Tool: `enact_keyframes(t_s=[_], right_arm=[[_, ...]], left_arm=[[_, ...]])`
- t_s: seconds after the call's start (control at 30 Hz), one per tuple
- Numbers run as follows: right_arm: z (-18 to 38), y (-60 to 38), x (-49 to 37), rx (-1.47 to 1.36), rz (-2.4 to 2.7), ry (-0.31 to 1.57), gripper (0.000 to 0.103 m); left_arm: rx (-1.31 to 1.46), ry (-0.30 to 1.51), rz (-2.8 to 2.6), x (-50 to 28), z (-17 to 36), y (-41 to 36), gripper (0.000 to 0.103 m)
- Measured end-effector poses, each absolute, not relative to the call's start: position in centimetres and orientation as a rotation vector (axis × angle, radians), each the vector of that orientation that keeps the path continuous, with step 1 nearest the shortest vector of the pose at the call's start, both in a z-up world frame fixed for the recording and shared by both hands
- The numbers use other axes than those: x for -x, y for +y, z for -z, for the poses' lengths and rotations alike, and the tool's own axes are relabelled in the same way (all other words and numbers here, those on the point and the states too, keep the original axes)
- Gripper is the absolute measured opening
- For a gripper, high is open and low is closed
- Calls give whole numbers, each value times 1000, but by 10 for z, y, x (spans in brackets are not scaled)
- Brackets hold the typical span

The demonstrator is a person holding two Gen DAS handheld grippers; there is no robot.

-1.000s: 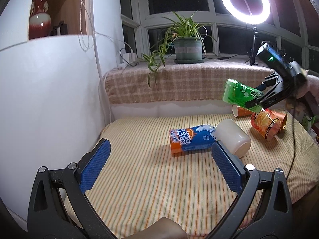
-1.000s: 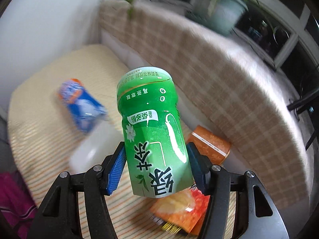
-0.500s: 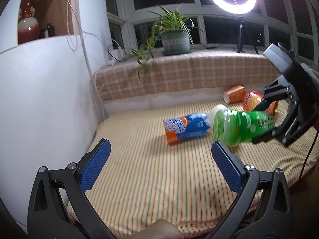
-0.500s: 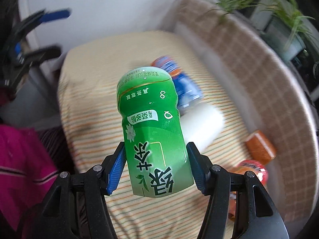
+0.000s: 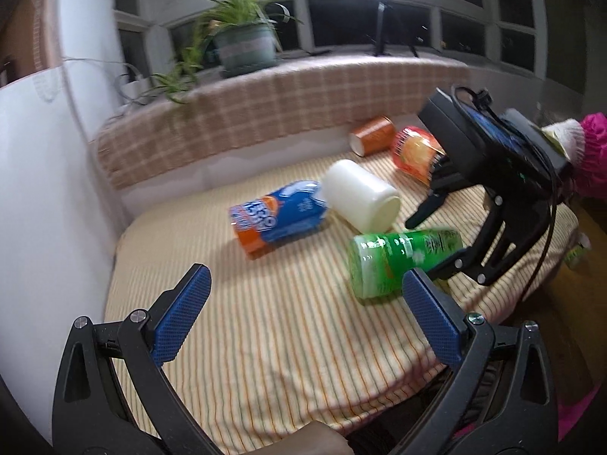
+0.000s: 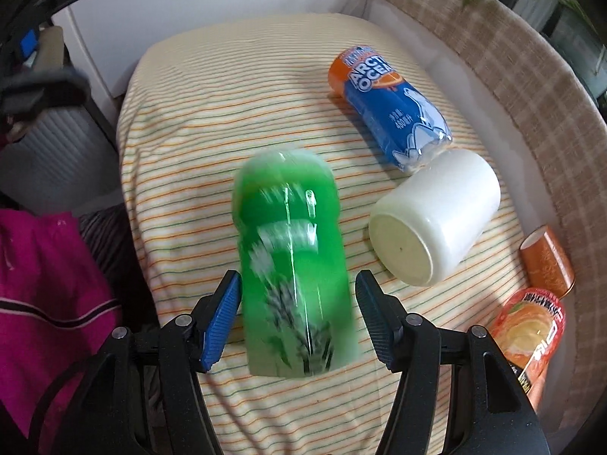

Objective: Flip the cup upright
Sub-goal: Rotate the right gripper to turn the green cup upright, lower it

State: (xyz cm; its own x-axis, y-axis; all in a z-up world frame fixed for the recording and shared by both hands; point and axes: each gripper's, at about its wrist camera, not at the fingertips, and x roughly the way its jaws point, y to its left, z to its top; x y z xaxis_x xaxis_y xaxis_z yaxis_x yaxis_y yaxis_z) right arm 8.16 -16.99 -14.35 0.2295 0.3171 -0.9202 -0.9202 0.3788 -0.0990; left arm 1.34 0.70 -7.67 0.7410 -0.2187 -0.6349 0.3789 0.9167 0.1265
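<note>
The green cup (image 6: 292, 265) is motion-blurred between the fingers of my right gripper (image 6: 297, 316), whose blue pads stand slightly off its sides. In the left wrist view the green cup (image 5: 398, 259) lies tilted, low over the striped cloth, with the right gripper (image 5: 451, 242) behind it. My left gripper (image 5: 303, 318) is open and empty over the near part of the table.
A blue and orange cup (image 6: 390, 106), a white cup (image 6: 436, 220), a small orange cup (image 6: 546, 261) and an orange snack cup (image 6: 531, 341) lie on their sides. A checked ledge (image 5: 265, 113) with a plant (image 5: 242, 45) runs behind. A white wall (image 5: 45, 189) stands left.
The right gripper has carried the green cup down toward the cloth at the table's near right and its fingers have opened off the cup. The left gripper stayed open.
</note>
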Motion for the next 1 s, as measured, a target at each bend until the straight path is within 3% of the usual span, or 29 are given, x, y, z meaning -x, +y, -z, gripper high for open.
enact_keyframes(t_s=[0.1,0.47,1.0], right_arm=[[139,-175,-82,714,-961,967,69],[121,-277,-44,262,-785,895,69],[157,-362,6,-86,-563,949,69]], left_arm=[[-299,684,377,-23,78,-4,103],[-607,710,625,-48,83,-79,102],[-1147,807,803,-62,156,-169,95]])
